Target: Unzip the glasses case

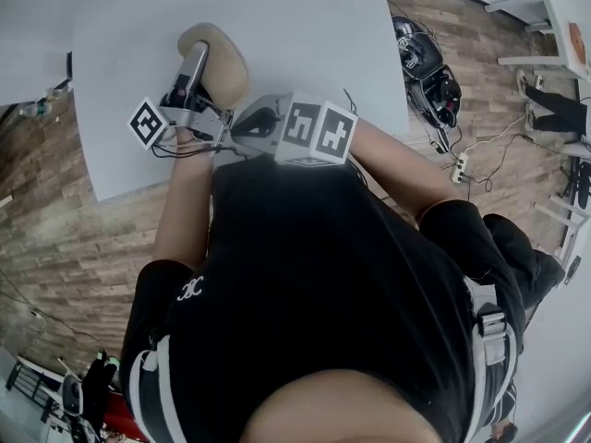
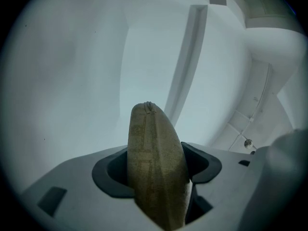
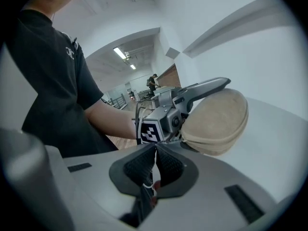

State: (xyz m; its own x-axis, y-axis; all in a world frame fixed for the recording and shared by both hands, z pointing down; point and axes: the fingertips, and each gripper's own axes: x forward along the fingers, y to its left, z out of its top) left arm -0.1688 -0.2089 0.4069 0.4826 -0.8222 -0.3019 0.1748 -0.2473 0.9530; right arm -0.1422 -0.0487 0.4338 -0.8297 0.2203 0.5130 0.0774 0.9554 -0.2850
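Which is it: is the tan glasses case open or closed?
Closed. The glasses case shows both halves pressed together along its seam, with no gap, in the right gripper view.

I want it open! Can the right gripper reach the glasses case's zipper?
Probably yes. The left gripper holds the glasses case, zipper seam facing the right gripper, whose shut jaws sit beside it, nothing between.

The glasses case (image 1: 224,63) is coloured tan, with faint lines. The bench (image 1: 305,26) is white. Black-and-white square markers are carried by the grey right tool (image 3: 155,165). The floor (image 1: 55,238) is shown in brown wood planks.
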